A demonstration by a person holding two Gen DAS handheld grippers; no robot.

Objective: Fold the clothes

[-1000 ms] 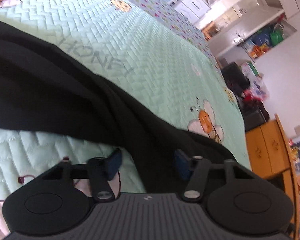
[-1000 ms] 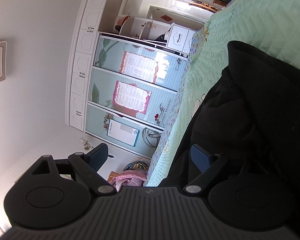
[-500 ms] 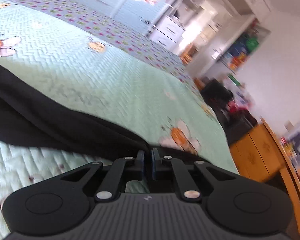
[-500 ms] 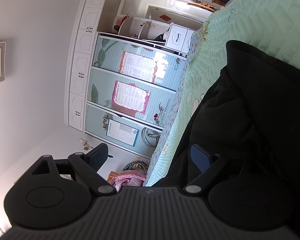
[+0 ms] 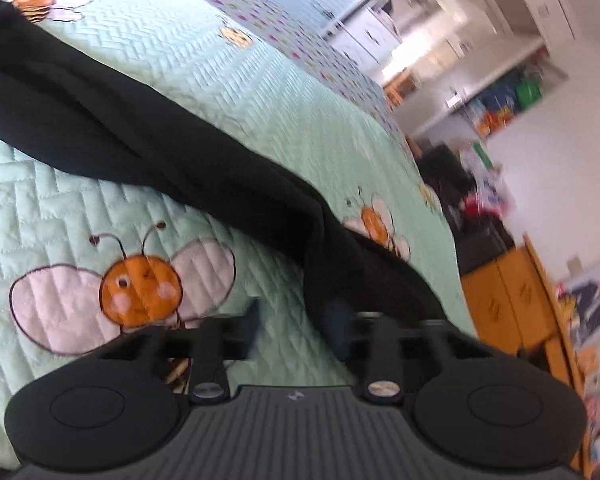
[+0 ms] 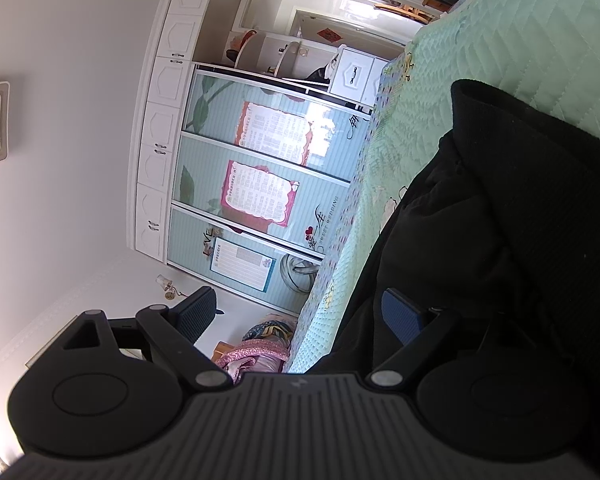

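Left gripper (image 5: 294,330): tipped down in my left hand, blurred in its own view.
Left jaws: opening, partway apart; the pads press on nothing.
Left fingertips (image 5: 253,322): this one stands clear; the other sits at the edge of the black garment (image 5: 140,136). I cannot tell whether it touches.
Right gripper (image 6: 300,312): held about level, rolled onto its side.
Right jaws: spread wide, nothing pinched between them.
Right fingertips (image 6: 400,314): the blue-padded one lies against the garment; the other hangs free.
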